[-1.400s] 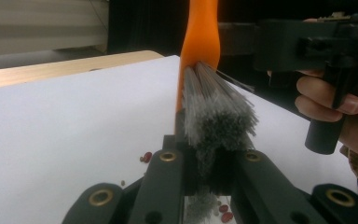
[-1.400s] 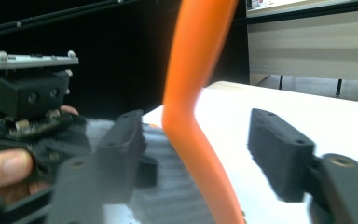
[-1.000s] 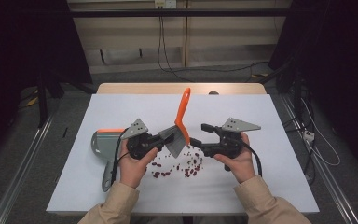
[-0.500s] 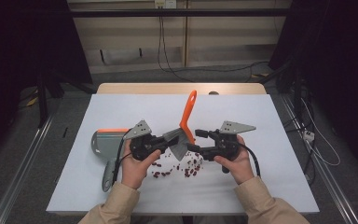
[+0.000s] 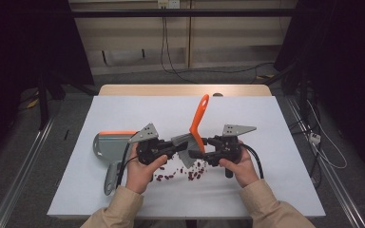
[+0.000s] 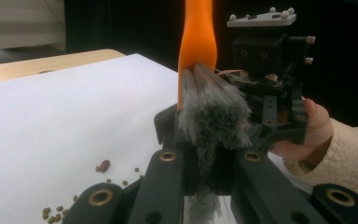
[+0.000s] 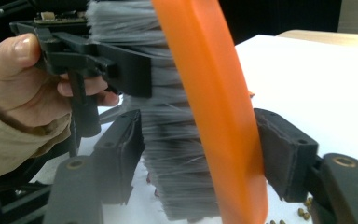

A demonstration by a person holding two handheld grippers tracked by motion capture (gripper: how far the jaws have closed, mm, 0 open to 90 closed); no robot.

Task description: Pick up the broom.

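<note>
White sheeting covered the table at frame centre, dark room around it. We held the brush at mid-frame, orange handle rising up and grey bristles low. Our left gripper was clamped on the bristles, jaws together. Our right gripper stood around the brush, its jaws having just been closing; the orange handle lay between them, and we could not tell whether the pads pressed. Red beans lay scattered just below the brush; the left gripper view also showed small green ones. Left of centre lay a grey dustpan, no beans visible inside.
</note>
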